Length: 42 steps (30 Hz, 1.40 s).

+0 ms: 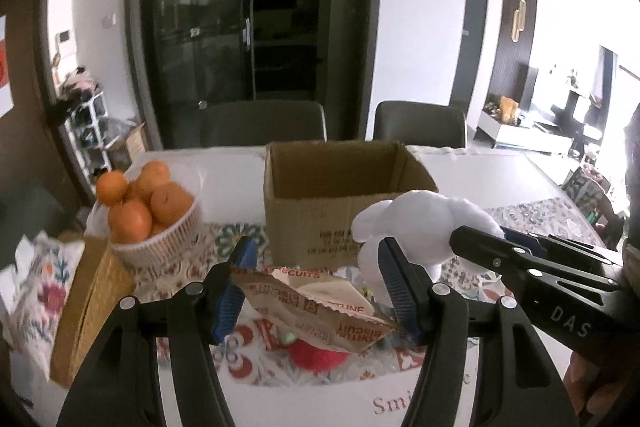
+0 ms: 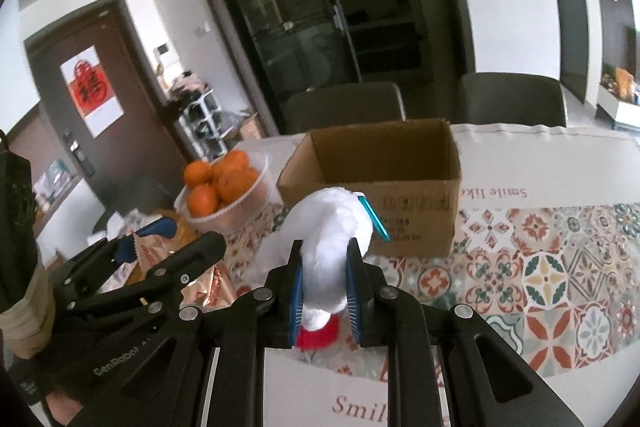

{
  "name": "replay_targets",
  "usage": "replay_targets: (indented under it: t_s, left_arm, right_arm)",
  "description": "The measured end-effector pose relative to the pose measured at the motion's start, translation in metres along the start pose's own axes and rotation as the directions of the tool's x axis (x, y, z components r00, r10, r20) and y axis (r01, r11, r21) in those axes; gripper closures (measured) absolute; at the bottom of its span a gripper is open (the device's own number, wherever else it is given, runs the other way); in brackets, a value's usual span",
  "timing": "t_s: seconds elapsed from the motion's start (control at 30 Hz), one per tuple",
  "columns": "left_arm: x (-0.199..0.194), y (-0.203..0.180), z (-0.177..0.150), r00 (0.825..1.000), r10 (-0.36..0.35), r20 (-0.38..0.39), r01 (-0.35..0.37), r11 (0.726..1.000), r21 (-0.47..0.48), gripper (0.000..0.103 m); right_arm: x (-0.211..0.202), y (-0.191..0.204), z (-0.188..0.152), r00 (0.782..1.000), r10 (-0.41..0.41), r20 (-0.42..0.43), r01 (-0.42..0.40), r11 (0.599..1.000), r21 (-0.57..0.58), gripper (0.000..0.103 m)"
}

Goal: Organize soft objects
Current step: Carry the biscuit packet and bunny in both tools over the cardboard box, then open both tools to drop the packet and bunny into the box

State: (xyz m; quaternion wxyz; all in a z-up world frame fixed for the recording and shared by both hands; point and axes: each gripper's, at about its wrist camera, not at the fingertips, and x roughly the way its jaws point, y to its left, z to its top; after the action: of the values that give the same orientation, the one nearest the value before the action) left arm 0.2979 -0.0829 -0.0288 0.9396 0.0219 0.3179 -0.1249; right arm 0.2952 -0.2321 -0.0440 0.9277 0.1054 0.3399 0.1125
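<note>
A: Status check. Our right gripper (image 2: 323, 287) is clenched on the white plush toy (image 2: 328, 227), both blue pads pressed into its body. The toy hangs lifted off the tablecloth (image 2: 560, 267), just in front of the open cardboard box (image 2: 384, 187) and below its rim.

B: And our left gripper (image 1: 320, 287)?

A: Its jaws stand spread apart around a torn biscuit wrapper (image 1: 316, 311). We cannot tell whether either pad touches the wrapper. A red soft item (image 1: 316, 355) lies beneath it, mostly covered.

B: Hazards from this position?

A: First, the toy compresses. We judge that a grip on soft stuffing can slip if we swing it quickly, and the toy then drops short of the box.

B: Second?

A: Clearance. The toy sits lower than the near wall of the box. If we push forward without raising it, we shove the light box across the cloth or fold its wall inward.

B: The teal clip (image 2: 374, 219) on the toy?

A: It can catch on the cardboard edge as we lower the toy.

B: Anything to the left?

A: The bowl of oranges (image 1: 156, 227) stands close beside the box. A wide left-hand sweep risks knocking it. The two grippers also work near each other, so crossing paths invites a collision.
</note>
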Motion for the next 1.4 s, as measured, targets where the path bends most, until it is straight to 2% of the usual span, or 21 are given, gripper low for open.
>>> replay_targets:
  t_s: [0.27,0.33,0.67,0.87,1.13,1.4]
  left_arm:
    - [0.017,0.012,0.033,0.997,-0.078,0.017,0.077,0.995,0.068,0.042]
    - [0.023,0.014,0.041,0.995,-0.101,0.013,0.1,0.991,0.086,0.057]
    - [0.063,0.016,0.081,0.981,-0.187,-0.04,0.191,0.975,0.118,0.061]
    - [0.082,0.013,0.111,0.982,-0.187,-0.038,0.191,0.974,0.12,0.061]
    - [0.104,0.01,0.142,0.985,-0.17,-0.033,0.173,0.976,0.136,0.061]
    - [0.152,0.008,0.152,0.978,-0.167,-0.126,0.181,0.978,0.104,0.061]
  right_arm:
    - [0.0,0.013,0.024,0.993,-0.089,0.081,0.087,0.996,0.032,0.083]
    - [0.0,0.015,0.031,0.989,-0.112,0.099,0.108,0.993,0.042,0.083]
    - [0.023,0.01,0.072,0.979,-0.164,0.124,0.158,0.986,0.053,0.083]
    - [0.036,0.005,0.101,0.976,-0.175,0.132,0.174,0.985,0.018,0.083]
    - [0.063,-0.012,0.131,0.981,-0.167,0.098,0.167,0.986,0.009,0.083]
    - [0.112,-0.036,0.136,0.988,-0.151,-0.043,0.152,0.987,0.041,0.083]
